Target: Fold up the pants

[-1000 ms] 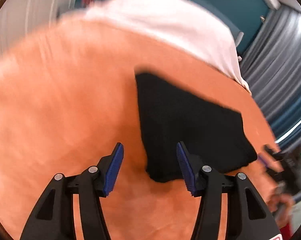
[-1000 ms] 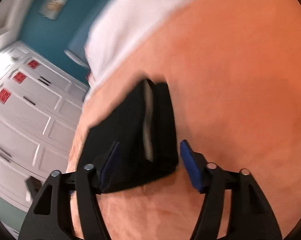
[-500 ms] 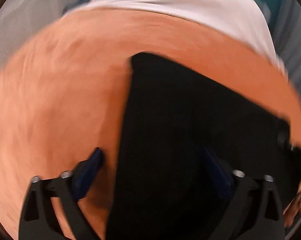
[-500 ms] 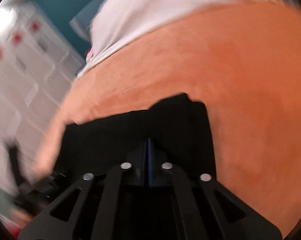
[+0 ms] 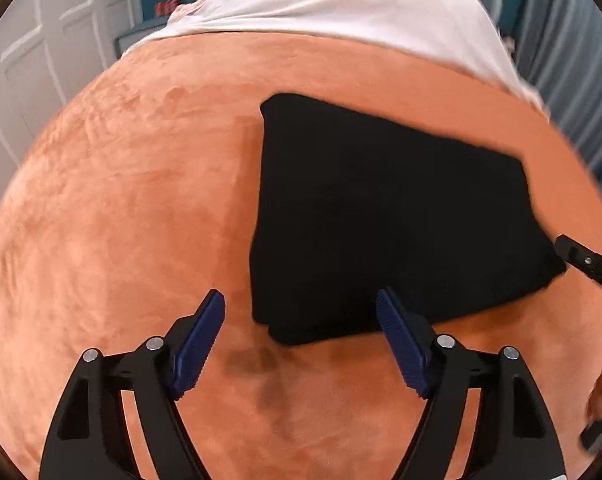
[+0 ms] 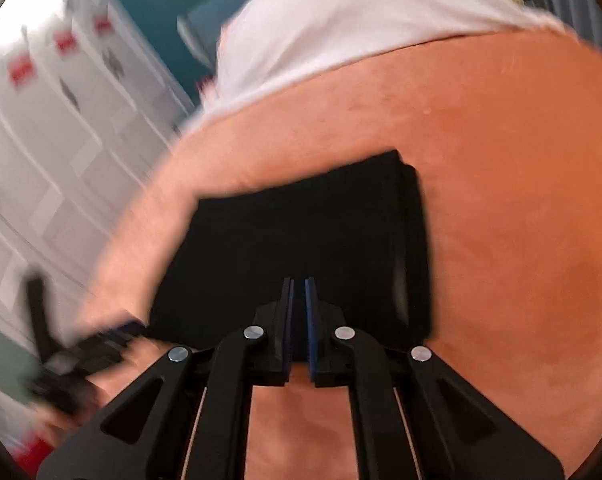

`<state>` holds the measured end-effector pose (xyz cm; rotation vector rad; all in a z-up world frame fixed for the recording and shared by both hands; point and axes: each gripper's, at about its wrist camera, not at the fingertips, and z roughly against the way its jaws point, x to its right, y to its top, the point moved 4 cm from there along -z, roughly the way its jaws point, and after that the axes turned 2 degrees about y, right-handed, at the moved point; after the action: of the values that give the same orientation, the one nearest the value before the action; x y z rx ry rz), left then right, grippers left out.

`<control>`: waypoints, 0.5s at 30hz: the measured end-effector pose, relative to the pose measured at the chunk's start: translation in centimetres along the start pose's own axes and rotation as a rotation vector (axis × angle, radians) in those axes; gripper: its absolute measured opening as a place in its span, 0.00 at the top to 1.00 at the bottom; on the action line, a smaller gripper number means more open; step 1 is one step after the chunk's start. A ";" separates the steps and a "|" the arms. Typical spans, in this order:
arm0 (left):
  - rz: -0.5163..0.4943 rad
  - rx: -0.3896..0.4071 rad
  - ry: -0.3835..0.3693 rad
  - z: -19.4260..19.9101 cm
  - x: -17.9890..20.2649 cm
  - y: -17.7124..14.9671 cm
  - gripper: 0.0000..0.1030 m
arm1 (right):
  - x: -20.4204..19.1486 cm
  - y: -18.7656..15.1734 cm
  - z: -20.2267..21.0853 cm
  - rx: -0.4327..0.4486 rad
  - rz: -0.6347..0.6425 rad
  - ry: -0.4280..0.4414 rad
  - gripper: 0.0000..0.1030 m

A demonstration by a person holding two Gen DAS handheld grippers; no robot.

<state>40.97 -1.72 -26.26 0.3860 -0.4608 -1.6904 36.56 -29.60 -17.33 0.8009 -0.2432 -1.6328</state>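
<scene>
The black pants (image 5: pixel 381 208) lie folded into a compact rectangle on the orange blanket (image 5: pixel 121 220). My left gripper (image 5: pixel 300 294) hangs over their near left corner. Its jaws are wide and closing, and the blue pads (image 5: pixel 205 332) stand clear of the cloth. In the right wrist view the pants (image 6: pixel 301 232) show stacked layers along their right edge. My right gripper (image 6: pixel 297 280) is shut over their near edge, with nothing visible between its pads. Its black frame (image 5: pixel 585 262) also pokes in at the right of the left wrist view.
A white sheet (image 5: pixel 341 4) covers the far end of the bed. White panelled cabinets (image 6: pixel 41 140) stand to the left, and grey curtains (image 5: pixel 573 60) hang to the right. The left gripper (image 6: pixel 81 348) shows as a blur at the pants' left side.
The right jaws, open around the pants' edge a second ago, have closed. The left jaws spread wide and then narrowed a little. Both grippers have drawn back from the pants.
</scene>
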 end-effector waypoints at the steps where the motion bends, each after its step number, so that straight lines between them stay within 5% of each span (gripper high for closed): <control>1: -0.019 -0.042 0.034 -1.6 0.3 -0.2 0.23 | 1.5 -0.4 -1.3 -0.045 -0.005 -0.054 1.00; 3: 0.034 -0.146 0.031 -4.0 -0.1 -0.8 0.25 | 3.4 -1.2 -2.0 -0.074 -0.119 0.018 1.00; 5: 0.098 -0.162 0.002 -3.0 -0.6 -1.1 0.29 | 2.0 -0.8 1.4 -0.060 -0.140 -0.034 0.94; 8: 0.057 -0.065 0.051 2.6 0.2 -1.6 0.26 | -1.7 -1.9 6.9 0.007 -0.049 -0.076 0.90; 9: 0.039 -0.039 0.070 4.0 0.6 -1.9 0.26 | -2.6 -2.0 8.0 0.017 -0.028 -0.097 0.85; 11: 0.010 0.001 0.100 7.0 1.3 -2.6 0.26 | -3.4 -3.5 9.5 0.031 -0.007 -0.129 0.55; 13: -0.010 0.049 0.133 10.6 2.1 -3.8 0.23 | -5.1 -5.0 12.2 0.059 -0.003 -0.149 0.44; 15: -0.026 0.090 0.160 13.2 2.6 -4.4 0.20 | -5.8 -5.9 12.7 0.077 -0.001 -0.171 0.44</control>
<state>30.23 -2.56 -17.12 0.5908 -0.4163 -1.6527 24.16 -26.23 -9.18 0.7193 -0.4290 -1.7029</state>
